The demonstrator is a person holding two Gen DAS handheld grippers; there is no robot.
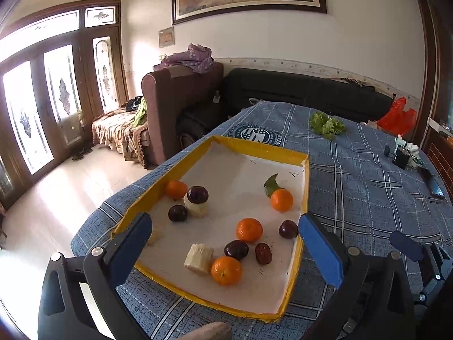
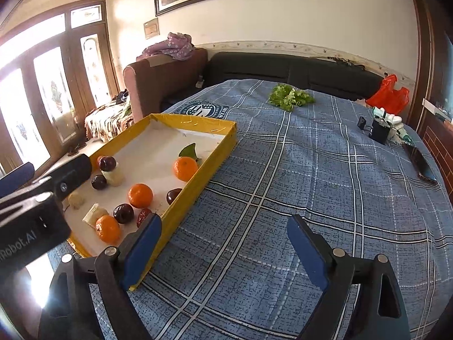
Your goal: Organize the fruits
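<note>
the tray (image 1: 256, 145) lies on the worktop (image 1: 368, 187), towards its left edge. in the tray, three oranges (image 1: 226, 270) sit near the front and right with plums (image 1: 236, 250) and a date (image 1: 263, 253) among them; a fourth orange (image 1: 176, 189) and two plums sit at the left wall. lettuce (image 1: 327, 124) lies behind the tray, a phone (image 1: 431, 182) far right. a sofa (image 1: 305, 90) stands behind the worktop.

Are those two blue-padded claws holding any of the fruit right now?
No, nothing is held. The left gripper stands open above the fruit in the yellow tray, touching none. The right gripper is open over bare blue tablecloth.
</note>
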